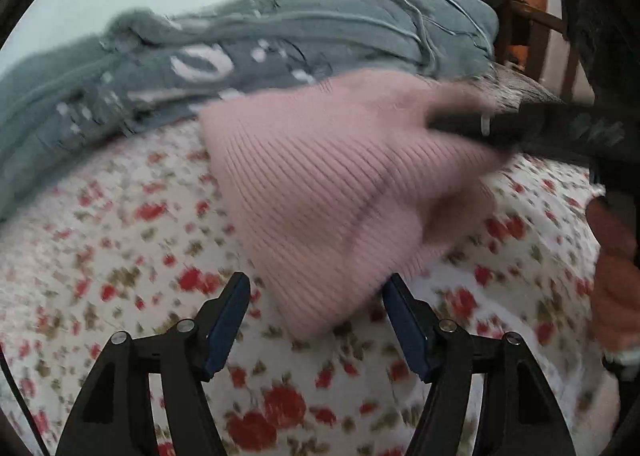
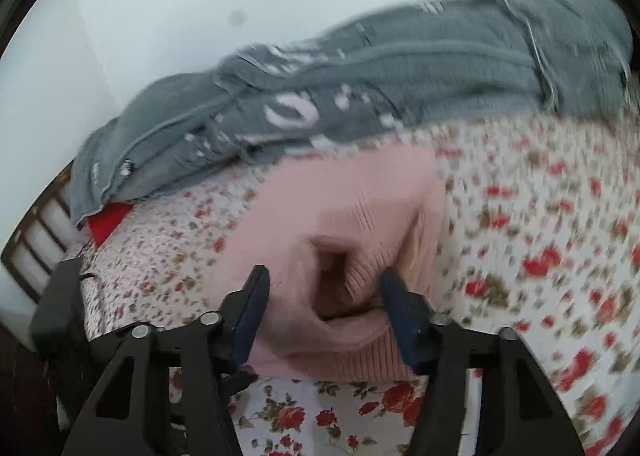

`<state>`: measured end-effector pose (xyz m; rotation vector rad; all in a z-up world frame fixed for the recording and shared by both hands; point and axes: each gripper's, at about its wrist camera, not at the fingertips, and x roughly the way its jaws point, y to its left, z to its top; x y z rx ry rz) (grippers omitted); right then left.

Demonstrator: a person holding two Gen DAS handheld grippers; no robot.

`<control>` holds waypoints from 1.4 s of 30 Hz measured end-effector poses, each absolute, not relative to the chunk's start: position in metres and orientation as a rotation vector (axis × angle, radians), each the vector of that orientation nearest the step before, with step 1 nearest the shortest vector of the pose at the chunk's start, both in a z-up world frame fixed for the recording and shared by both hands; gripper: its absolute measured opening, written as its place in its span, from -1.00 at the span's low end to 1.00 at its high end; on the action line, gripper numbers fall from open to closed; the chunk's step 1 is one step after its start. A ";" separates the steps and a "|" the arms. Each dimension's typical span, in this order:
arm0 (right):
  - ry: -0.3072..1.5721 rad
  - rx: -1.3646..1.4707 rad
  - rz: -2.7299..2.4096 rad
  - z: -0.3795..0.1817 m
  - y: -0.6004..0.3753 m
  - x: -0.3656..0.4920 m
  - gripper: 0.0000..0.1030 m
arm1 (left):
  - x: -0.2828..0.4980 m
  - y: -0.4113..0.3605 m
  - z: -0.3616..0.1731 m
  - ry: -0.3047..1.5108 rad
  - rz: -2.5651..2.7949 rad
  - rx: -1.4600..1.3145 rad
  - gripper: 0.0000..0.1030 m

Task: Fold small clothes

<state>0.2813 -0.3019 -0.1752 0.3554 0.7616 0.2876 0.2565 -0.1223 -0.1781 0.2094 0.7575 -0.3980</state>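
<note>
While the left claw (image 1: 316, 288) gapes empty, the wide-open right claw (image 2: 324, 284) straddles the pink beanie (image 2: 344, 240).

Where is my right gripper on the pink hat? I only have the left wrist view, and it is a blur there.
Observer: The right gripper is open, with its fingers on either side of a bunched fold of the pink hat.
Operator: Which end of the hat is that?
Observer: The open end. A dark hollow in the knit faces that camera.
Operator: Anything near the hoodie that I can't see?
Observer: A red item pokes out from under the grey hoodie.
</note>
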 end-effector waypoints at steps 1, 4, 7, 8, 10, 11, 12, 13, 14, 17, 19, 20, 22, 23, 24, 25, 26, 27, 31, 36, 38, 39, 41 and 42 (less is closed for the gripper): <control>0.772 0.363 0.278 -0.181 -0.303 0.282 -0.81 | 0.255 -0.120 -0.175 0.742 -0.407 0.198 -0.43; 0.706 0.389 0.298 -0.178 -0.319 0.267 -0.85 | 0.254 -0.100 -0.165 0.731 -0.423 0.114 -0.66; 0.675 0.418 0.318 -0.183 -0.332 0.255 -0.86 | 0.260 -0.093 -0.173 0.779 -0.441 0.081 -0.67; 0.698 0.422 0.308 -0.192 -0.332 0.256 -0.87 | 0.261 -0.093 -0.176 0.787 -0.437 0.083 -0.66; 0.764 0.393 0.287 -0.212 -0.324 0.260 -0.87 | 0.257 -0.094 -0.177 0.799 -0.448 0.095 -0.62; 0.766 0.379 0.282 -0.215 -0.321 0.258 -0.86 | 0.256 -0.094 -0.176 0.804 -0.453 0.101 -0.53; 0.753 0.369 0.281 -0.213 -0.321 0.255 -0.85 | 0.254 -0.091 -0.175 0.812 -0.463 0.110 -0.52; 0.751 0.367 0.281 -0.210 -0.322 0.254 -0.82 | 0.252 -0.090 -0.174 0.814 -0.475 0.116 -0.49; 0.750 0.367 0.283 -0.205 -0.324 0.254 -0.78 | 0.250 -0.086 -0.172 0.809 -0.477 0.123 -0.42; 0.720 0.334 0.281 -0.185 -0.326 0.254 -0.45 | 0.245 -0.072 -0.161 0.755 -0.472 0.089 -0.27; 0.694 0.309 0.276 -0.175 -0.326 0.259 -0.37 | 0.248 -0.063 -0.152 0.734 -0.487 0.026 -0.25; 0.687 0.307 0.271 -0.173 -0.325 0.263 -0.37 | 0.251 -0.058 -0.147 0.724 -0.496 -0.005 -0.22; 0.702 0.333 0.266 -0.177 -0.326 0.277 -0.37 | 0.256 -0.055 -0.139 0.712 -0.508 -0.033 -0.10; 0.708 0.351 0.267 -0.180 -0.327 0.280 -0.37 | 0.259 -0.055 -0.136 0.703 -0.512 -0.034 -0.08; 0.720 0.388 0.272 -0.185 -0.330 0.285 -0.37 | 0.262 -0.055 -0.134 0.698 -0.513 -0.029 -0.08; 0.732 0.415 0.278 -0.191 -0.330 0.289 -0.44 | 0.265 -0.057 -0.133 0.697 -0.511 -0.022 -0.08; 0.742 0.439 0.285 -0.196 -0.332 0.292 -0.75 | 0.268 -0.057 -0.132 0.695 -0.506 -0.017 -0.08; 0.727 0.461 0.298 -0.199 -0.336 0.292 -0.74 | 0.269 -0.057 -0.132 0.694 -0.505 -0.016 -0.08; 0.622 0.536 0.304 -0.194 -0.355 0.272 -0.75 | 0.276 -0.054 -0.135 0.697 -0.522 -0.051 -0.07; 0.776 0.584 0.262 -0.227 -0.360 0.287 -0.67 | 0.288 -0.066 -0.135 0.718 -0.540 -0.064 -0.07; 0.762 0.542 0.245 -0.212 -0.361 0.282 -0.38 | 0.293 -0.073 -0.130 0.699 -0.537 -0.046 -0.06; 0.736 0.511 0.224 -0.200 -0.362 0.277 -0.32 | 0.295 -0.076 -0.128 0.694 -0.536 -0.045 -0.06; 0.660 0.483 0.203 -0.181 -0.363 0.270 -0.29 | 0.305 -0.083 -0.125 0.684 -0.529 -0.054 -0.06; 0.622 0.465 0.206 -0.172 -0.361 0.268 -0.30 | 0.310 -0.086 -0.124 0.686 -0.517 -0.059 -0.06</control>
